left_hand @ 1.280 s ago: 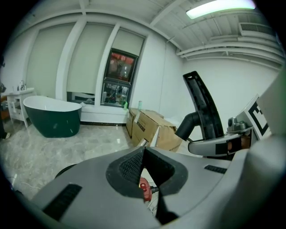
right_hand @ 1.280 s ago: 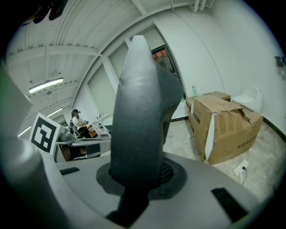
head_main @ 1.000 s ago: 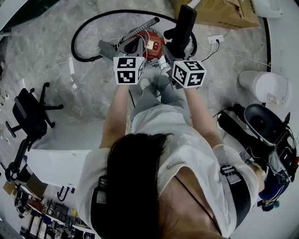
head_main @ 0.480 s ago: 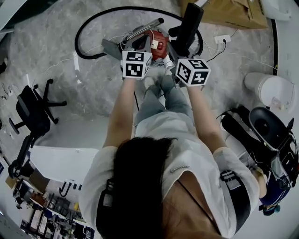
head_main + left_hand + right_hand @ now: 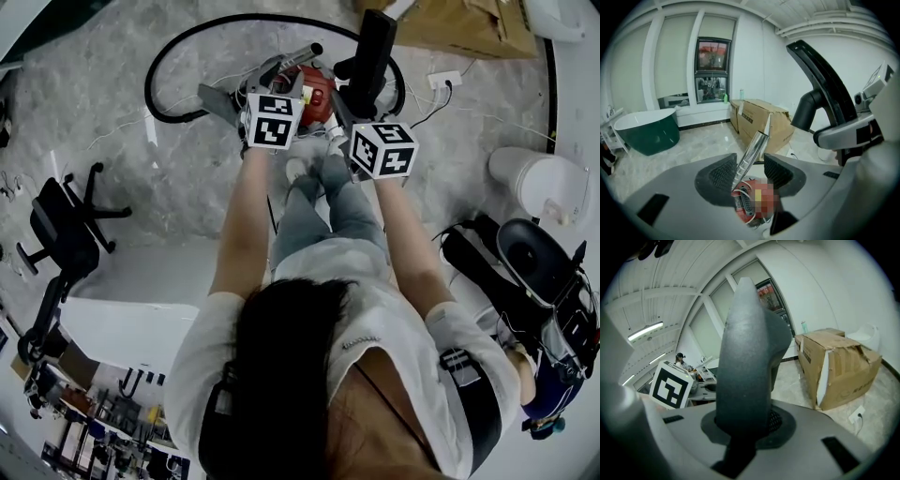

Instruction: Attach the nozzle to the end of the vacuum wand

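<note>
A grey marbled floor [image 5: 103,103] runs to a cardboard box [image 5: 761,119], and the red vacuum [image 5: 314,89] lies on it, its wand [image 5: 753,147] slanting upward. Our left gripper [image 5: 745,172] has just been opening its jaws. The wand stands between them, unclamped. Our right gripper [image 5: 746,425] is closed tight on the nozzle [image 5: 747,357]. We judge the wand stiff, smooth and slippery, so we should grip its shaft below the open end.
</note>
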{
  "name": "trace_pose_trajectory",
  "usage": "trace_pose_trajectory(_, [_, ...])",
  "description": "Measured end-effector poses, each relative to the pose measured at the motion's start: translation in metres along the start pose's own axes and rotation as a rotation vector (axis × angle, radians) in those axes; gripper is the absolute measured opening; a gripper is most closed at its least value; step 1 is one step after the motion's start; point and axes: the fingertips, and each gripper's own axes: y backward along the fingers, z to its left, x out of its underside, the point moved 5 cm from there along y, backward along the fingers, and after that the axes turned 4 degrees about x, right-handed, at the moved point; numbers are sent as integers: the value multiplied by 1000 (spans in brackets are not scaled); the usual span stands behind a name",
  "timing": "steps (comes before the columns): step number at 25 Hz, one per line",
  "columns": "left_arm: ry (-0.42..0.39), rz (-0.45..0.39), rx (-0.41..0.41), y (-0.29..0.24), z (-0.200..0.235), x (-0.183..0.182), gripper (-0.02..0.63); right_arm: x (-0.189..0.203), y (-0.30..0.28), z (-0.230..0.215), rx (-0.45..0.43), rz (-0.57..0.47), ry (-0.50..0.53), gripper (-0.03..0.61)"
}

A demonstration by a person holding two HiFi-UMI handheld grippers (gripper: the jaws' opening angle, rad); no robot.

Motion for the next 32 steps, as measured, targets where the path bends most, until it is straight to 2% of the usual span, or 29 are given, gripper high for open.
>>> trace_pose_trajectory(2, [-21, 41, 9, -9, -2, 5, 208, 0, -1, -5, 6, 6, -16, 72])
trace_pose_trajectory(7, [-63, 69, 1, -29, 7, 8, 224, -6, -11, -10, -7, 1, -31, 72])
trace_pose_trajectory(11, [-106, 91, -28, -47, 12, 12, 270, -9, -13, -13, -12, -4, -30, 72])
trace_pose_trajectory(17, [-191, 133, 6, -66, 4, 20, 275, -11, -16, -18, -52, -1, -24, 72])
trace_pose_trajectory(22, [-232, 113, 11, -81, 5, 24, 275, -17, -22, -23, -64, -5, -4, 72])
trace_pose_trajectory(32, [-214, 67, 7, -97, 8, 22, 273, -17, -38, -30, -78, 21, 17, 72])
